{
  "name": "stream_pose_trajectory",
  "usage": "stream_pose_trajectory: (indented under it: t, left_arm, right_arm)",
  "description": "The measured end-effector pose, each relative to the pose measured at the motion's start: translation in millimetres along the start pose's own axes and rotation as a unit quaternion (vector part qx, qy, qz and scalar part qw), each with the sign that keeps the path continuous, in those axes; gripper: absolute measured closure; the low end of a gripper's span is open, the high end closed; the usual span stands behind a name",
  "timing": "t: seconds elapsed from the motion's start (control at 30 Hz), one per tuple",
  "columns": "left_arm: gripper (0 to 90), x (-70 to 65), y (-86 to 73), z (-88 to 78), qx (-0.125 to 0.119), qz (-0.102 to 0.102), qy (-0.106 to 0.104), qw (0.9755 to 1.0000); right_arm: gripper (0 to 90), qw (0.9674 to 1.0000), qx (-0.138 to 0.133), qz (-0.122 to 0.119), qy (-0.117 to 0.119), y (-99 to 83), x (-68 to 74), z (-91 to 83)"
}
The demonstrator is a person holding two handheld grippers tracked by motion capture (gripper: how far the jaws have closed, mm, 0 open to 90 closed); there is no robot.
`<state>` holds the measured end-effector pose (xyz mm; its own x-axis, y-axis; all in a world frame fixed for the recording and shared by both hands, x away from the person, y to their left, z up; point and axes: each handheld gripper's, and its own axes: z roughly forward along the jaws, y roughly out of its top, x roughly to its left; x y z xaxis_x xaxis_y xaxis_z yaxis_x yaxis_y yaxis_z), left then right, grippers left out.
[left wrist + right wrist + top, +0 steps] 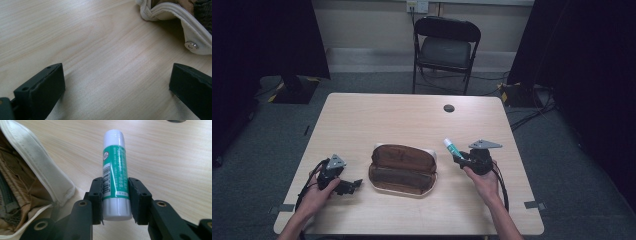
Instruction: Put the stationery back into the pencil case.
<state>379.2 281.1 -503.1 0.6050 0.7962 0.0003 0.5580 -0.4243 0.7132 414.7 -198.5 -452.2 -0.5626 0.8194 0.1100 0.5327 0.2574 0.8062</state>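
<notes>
A green and white glue stick [115, 173] is clamped between the black jaws of my right gripper [115, 200], its white cap pointing away from me. In the high view the right gripper [460, 156] holds the glue stick [451, 147] just above the table, right of an open brown pouch [402, 169] with a cream lining. My left gripper [353, 185] rests on the table left of the pouch, pointing toward it. Its jaws stand wide apart over bare wood, with the gripper [117, 82] holding nothing. A corner of the pouch [190, 30] with a metal snap lies beyond them.
The light wooden table [412, 120] has a small dark round disc [449, 108] near its far edge. A black folding chair [445, 50] stands behind the table. Cables lie on the grey floor at the right.
</notes>
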Motion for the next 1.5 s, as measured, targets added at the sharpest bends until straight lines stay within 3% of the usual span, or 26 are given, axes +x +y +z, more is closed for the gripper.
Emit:
stream_pose_trajectory:
  t: [0.23, 0.4, 0.63, 0.77, 0.97, 1.23, 1.43, 1.5]
  left_arm:
    - [0.0, -0.1, 0.2, 0.2, 0.000, -0.001, 0.000, 1.0000]
    - [0.0, -0.1, 0.1, 0.1, 0.000, 0.000, 0.001, 1.0000]
    - [0.0, -0.1, 0.1, 0.1, 0.000, 0.000, 0.000, 1.0000]
    - [0.0, -0.1, 0.1, 0.1, 0.000, 0.000, 0.001, 1.0000]
    - [0.0, -0.1, 0.1, 0.1, 0.000, 0.000, 0.001, 1.0000]
    - [0.0, -0.1, 0.1, 0.1, 0.000, 0.000, 0.001, 1.0000]
    - [0.0, -0.1, 0.1, 0.1, 0.000, 0.000, 0.001, 1.0000]
    - [0.0, -0.1, 0.1, 0.1, 0.000, 0.000, 0.001, 1.0000]
  right_arm:
    - [66.5, 0.9997, -0.021, 0.007, 0.007, 7.6, 5.2, -10.8]
    - [66.5, 0.9995, -0.030, -0.003, 0.010, 17.5, 13.2, -18.2]
    - [66.5, 0.9989, -0.045, -0.001, 0.014, 23.2, 13.6, -30.7]
    - [66.5, 0.9974, -0.069, -0.007, 0.021, 32.8, 18.3, -42.0]
    - [66.4, 0.9960, -0.082, -0.021, 0.029, 41.1, 28.0, -50.6]
    - [66.5, 0.9916, -0.111, -0.046, 0.048, 55.7, 42.5, -68.2]
    - [66.5, 0.9884, -0.116, -0.071, 0.068, 63.4, 63.0, -71.7]
    - [66.4, 0.9858, -0.121, -0.083, 0.082, 67.2, 73.3, -73.4]
